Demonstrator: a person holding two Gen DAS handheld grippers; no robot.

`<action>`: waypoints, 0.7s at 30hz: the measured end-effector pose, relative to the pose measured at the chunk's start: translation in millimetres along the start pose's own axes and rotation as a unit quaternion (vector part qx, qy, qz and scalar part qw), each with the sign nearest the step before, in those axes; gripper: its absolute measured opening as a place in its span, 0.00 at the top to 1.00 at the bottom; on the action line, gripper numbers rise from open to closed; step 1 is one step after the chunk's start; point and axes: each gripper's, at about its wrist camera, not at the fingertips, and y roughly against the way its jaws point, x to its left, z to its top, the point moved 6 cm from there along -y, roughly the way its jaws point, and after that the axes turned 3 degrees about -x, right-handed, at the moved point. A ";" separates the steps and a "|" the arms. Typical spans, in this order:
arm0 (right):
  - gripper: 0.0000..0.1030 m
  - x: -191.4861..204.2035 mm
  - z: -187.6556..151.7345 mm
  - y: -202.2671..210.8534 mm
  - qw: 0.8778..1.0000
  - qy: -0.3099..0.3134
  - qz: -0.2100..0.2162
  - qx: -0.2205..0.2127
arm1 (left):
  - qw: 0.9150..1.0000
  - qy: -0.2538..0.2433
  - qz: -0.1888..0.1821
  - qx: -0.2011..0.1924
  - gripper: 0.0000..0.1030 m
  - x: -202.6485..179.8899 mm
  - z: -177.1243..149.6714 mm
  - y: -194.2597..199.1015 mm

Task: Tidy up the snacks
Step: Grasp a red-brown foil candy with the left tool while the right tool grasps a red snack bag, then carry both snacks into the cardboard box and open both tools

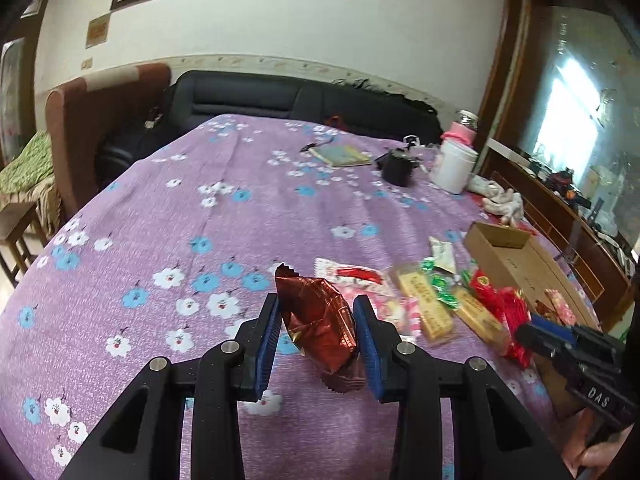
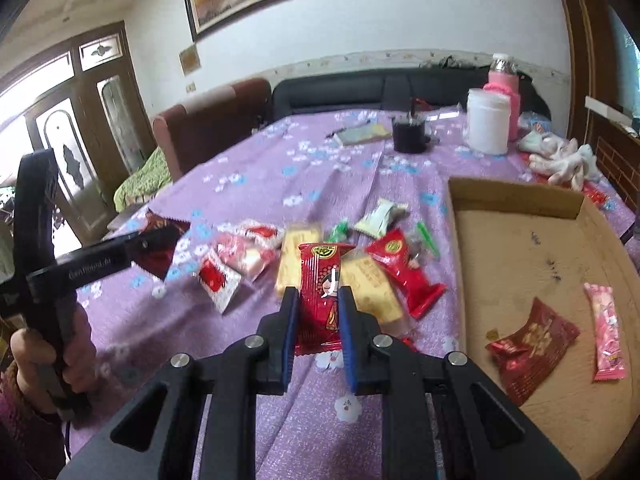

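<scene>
Both grippers are loaded, so the step in hand looks like carrying picked snacks to the cardboard box (image 2: 516,200), which sits on the right side of the purple floral tablecloth (image 1: 200,216). The left gripper (image 1: 316,344) has its jaws clenched on a dark red foil packet (image 1: 316,320), held upright above the cloth, left of the snack pile. The right gripper (image 2: 319,332) has its jaws clamped on a bright red snack packet (image 2: 320,284) printed with a cartoon figure, lifted just near of the pile and left of the box.

The next move likely calls for swinging each packet rightward over the near wall of the box and releasing it onto the open floor there. The foil packet is crinkly and slippery, so a steady hold seems wise on the way.

Counts, from the right wrist view: 2 packets already lie in the box, 1 dark red one (image 2: 532,344) and 1 pink stick (image 2: 606,336). On the cloth remain 2 pale yellow bars (image 2: 298,256), 1 more bright red packet (image 2: 404,268), 1 cream packet (image 2: 382,216), about 3 red-and-white or pink packets at the left of the pile, and some small green wrappers whose number is too blurred to tell.

Far on the table stand 1 white tub (image 2: 488,124), 1 black cup (image 2: 409,134) and 1 booklet (image 2: 362,134).
</scene>
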 end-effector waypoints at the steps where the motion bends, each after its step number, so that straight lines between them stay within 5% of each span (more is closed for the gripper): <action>1: 0.82 -0.9 1.4 2.1 1.000 -0.002 0.000 -0.005 | 1.000 -0.002 -0.002 -0.002 0.62 -1.2 0.3 0.8; 21: 0.82 -35.9 12.8 27.4 0.997 -0.064 -0.004 -0.049 | 0.992 -0.104 0.055 -0.053 0.62 -47.9 -2.6 21.2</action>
